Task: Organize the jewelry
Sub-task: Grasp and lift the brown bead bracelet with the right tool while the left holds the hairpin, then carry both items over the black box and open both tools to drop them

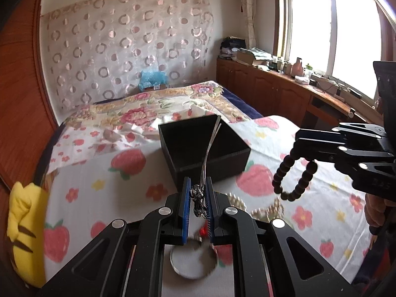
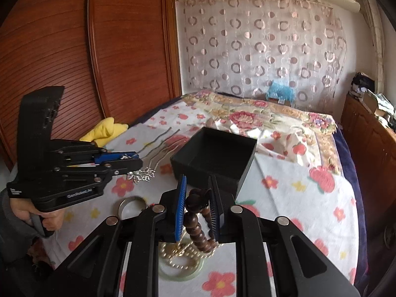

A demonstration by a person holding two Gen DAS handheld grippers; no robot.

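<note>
Two tongs, left (image 1: pixel 198 195) and right (image 2: pixel 198 198), clamp one hairpin (image 1: pixel 210 146), one bead bracelet (image 2: pixel 198 222).

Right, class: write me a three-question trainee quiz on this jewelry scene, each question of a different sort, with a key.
1. True or false: the black box holds jewelry.
2. What does the right hand-held gripper grip? A) pearls B) bead bracelet C) bangle
3. Fill in: the left hand-held gripper is shut on a silver ____.

Key: 1 false, what shows of its inside is bare. 2 B. 3 hairpin; its ornate head sits between the pads, prongs pointing toward the box.
</note>
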